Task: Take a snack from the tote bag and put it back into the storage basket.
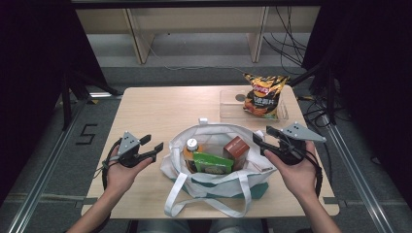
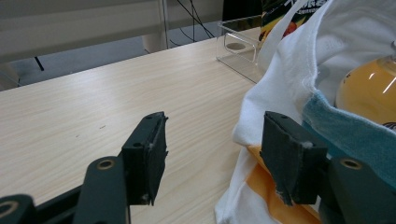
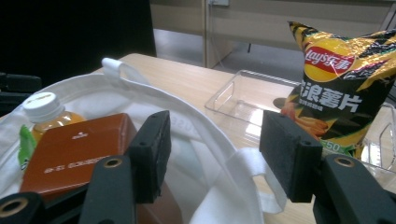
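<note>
Both grippers, left [image 1: 151,146] and right [image 1: 260,137], flank the tote bag [image 1: 214,167], fingers apart, empty.

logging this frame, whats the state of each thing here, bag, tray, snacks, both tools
left tool: open, empty, beside the bag's left edge
right tool: open, empty, over the bag's right rim
tote bag: mouth open, lying on the table
juice bottle: capped, upright in the bag
brown box: in the bag, closed
green packet: in the bag
chip bag: sealed, standing in the tray
clear tray: holds the chip bag
</note>
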`<state>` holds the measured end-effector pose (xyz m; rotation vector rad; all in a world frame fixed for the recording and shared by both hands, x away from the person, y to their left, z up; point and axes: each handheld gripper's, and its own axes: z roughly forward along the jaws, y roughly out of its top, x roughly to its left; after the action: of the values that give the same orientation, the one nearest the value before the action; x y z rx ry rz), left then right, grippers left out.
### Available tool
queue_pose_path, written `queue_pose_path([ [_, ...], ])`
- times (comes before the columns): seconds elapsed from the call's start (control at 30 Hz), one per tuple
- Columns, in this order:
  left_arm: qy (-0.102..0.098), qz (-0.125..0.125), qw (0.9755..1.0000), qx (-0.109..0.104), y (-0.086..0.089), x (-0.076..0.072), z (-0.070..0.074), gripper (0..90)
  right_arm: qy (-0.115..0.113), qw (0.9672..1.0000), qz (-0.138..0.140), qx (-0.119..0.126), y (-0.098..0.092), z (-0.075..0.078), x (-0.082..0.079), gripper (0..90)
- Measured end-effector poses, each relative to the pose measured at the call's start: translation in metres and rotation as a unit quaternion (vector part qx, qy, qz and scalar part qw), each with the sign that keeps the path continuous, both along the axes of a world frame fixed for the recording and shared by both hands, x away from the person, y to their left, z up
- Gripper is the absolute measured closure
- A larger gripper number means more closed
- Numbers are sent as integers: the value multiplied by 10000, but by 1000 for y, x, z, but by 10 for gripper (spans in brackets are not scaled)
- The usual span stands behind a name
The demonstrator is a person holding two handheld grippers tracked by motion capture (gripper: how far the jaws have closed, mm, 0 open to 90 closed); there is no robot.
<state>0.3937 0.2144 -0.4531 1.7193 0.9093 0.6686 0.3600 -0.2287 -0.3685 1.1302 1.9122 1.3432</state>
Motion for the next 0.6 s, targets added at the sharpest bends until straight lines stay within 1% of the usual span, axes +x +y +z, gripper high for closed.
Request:
queue_pose_path([
  [0.03, -13, -9, 10000, -16, 0, 0, 0, 403, 16, 10000, 14, 58, 1, 0, -1, 440],
  [0.07, -34, -24, 10000, -1, 0, 0, 0, 403, 115, 9999, -30, 96, 2, 1, -4, 440],
  [0.1, 6, 15, 10000, 23, -1, -1, 1, 403, 61, 9999, -7, 123, 3, 2, -5, 439],
  [0.13, -32, -40, 10000, -2, -1, 0, 1, 403, 7, 9999, 37, 115, 3, 2, -6, 440],
  [0.17, 11, 7, 10000, 20, -1, 0, 1, 403, -10, 9999, 23, 133, 3, 3, -7, 439],
  [0.2, -3, -4, 10000, 22, -1, 0, 1, 403, -37, 9999, 76, 148, 3, 3, -9, 437],
  [0.23, -14, -19, 10000, 38, -2, 1, 0, 403, 22, 9998, 66, 188, 4, 4, -11, 435],
  [0.27, 1, -15, 10000, 46, -2, 1, 0, 403, -6, 9998, 72, 203, 5, 3, -12, 434],
  [0.3, 8, -14, 10000, 44, -2, 0, 0, 403, -40, 9997, 164, 168, 5, 3, -11, 433],
  [0.33, -58, -55, 9999, 72, -1, 1, 0, 403, -99, 9998, 132, 129, 5, 3, -12, 432],
  [0.37, -11, -12, 10000, 59, -1, 0, 1, 403, -98, 9997, 160, 180, 6, 2, -12, 432],
  [0.4, 6, 3, 10000, 16, -2, -1, 0, 402, -64, 9997, 106, 197, 6, 2, -13, 431],
  [0.43, 18, 2, 10000, 25, -2, -1, 0, 403, 11, 9996, 149, 246, 7, 2, -14, 430],
  [0.47, 13, -2, 10000, 42, -1, -1, 1, 402, -16, 9995, 160, 259, 7, 1, -14, 428],
  [0.5, 14, 14, 10000, 23, -2, -1, 1, 403, -71, 9996, 189, 188, 7, 1, -14, 426],
  [0.53, -15, -2, 10000, 40, -2, 0, 1, 402, -72, 9995, 231, 222, 8, 0, -14, 422],
  [0.6, -36, -41, 10000, 1, -3, 0, 2, 402, -106, 9991, 283, 295, 10, 1, -15, 416],
])
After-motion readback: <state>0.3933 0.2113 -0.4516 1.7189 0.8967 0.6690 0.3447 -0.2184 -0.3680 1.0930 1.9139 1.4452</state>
